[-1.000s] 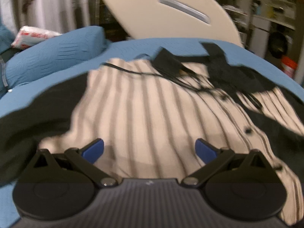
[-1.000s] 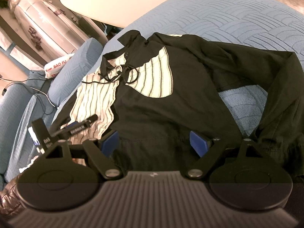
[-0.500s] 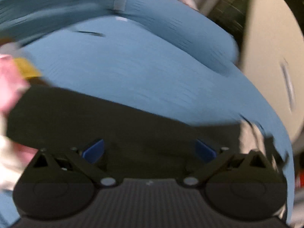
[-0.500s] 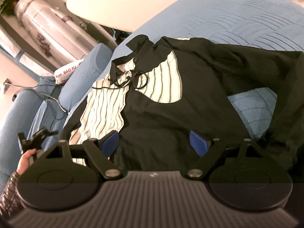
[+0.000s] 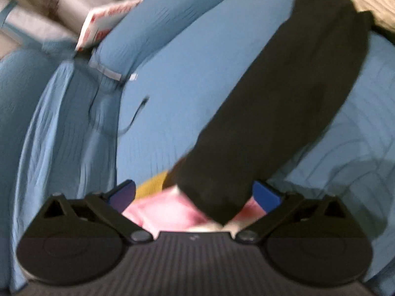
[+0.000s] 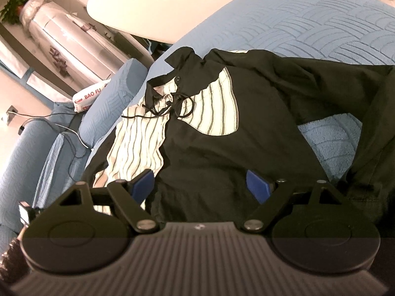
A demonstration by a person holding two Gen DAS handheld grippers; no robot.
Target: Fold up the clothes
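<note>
A black jacket with a cream striped lining lies spread on the blue quilted bed. My right gripper hovers open over its lower black part, nothing between the blue pads. In the left wrist view one black sleeve runs from the upper right down to my left gripper, whose blue pads stand wide apart. The cuff end lies between them, over a pink cloth and a yellow knit edge. Whether the pads touch the sleeve I cannot tell, the view is blurred.
A blue bolster pillow and a white packet with red print lie at the bed's far side. A thin cable trails over the blue seat to the left. A cream oval tabletop stands beyond the bed.
My left gripper swung away from the striped lining to the end of the black sleeve at the bed's side. The right gripper drew slightly closer over the jacket.
</note>
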